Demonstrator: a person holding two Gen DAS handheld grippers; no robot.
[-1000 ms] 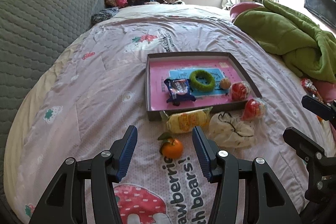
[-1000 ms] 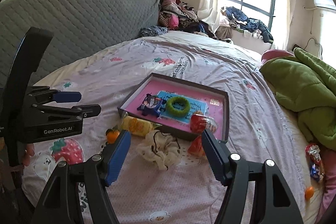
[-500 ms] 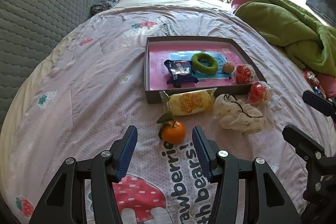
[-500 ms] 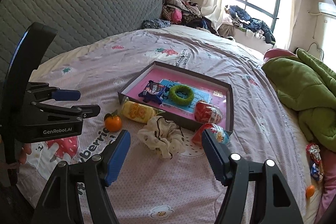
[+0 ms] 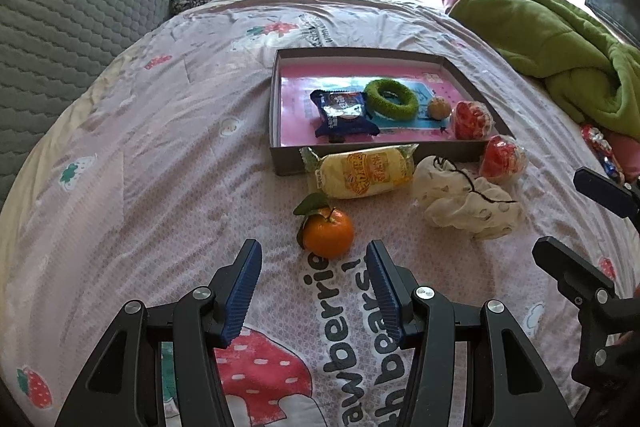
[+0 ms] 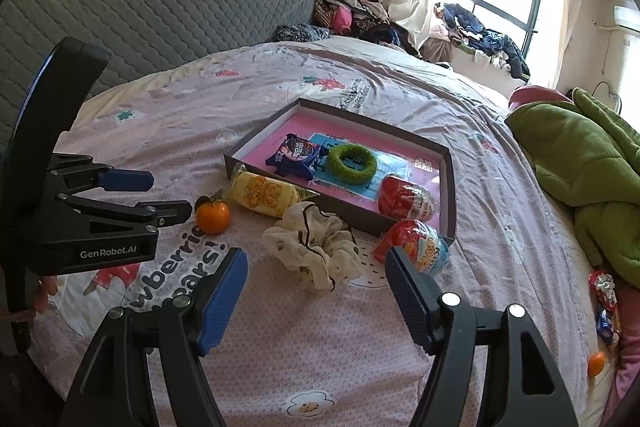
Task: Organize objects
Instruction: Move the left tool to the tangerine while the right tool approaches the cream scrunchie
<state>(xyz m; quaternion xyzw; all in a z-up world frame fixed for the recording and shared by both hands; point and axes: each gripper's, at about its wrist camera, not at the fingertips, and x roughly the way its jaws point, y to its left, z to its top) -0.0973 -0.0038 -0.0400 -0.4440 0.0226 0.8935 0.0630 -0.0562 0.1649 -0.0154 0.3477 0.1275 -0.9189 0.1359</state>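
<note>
A shallow grey box [image 5: 276, 115] with a pink floor lies on the bed [image 5: 160, 155]. In it are a blue snack pack [image 5: 342, 111], a green ring [image 5: 391, 99], a small round ball [image 5: 438, 107] and a red wrapped egg [image 5: 471, 120]. In front of it lie a yellow snack bag [image 5: 366, 175], an orange with a leaf [image 5: 328, 237], a cream scrunchie [image 5: 468, 203] and a second red egg [image 5: 502, 159]. My left gripper [image 5: 314, 259] is open, just short of the orange. My right gripper [image 6: 316, 269] is open, just short of the scrunchie [image 6: 316, 251].
A green blanket [image 5: 560, 39] is heaped at the right. A grey quilted headboard [image 5: 72, 15] stands at the left. Clothes are piled by the window [image 6: 492, 39]. Wrapped sweets [image 6: 604, 303] and a small orange [image 6: 596, 363] lie at the bed's right edge.
Both grippers have moved forward and down towards the bed. The orange now sits just ahead of the left fingertips; the scrunchie sits just ahead of the right ones. Both stay open.
</note>
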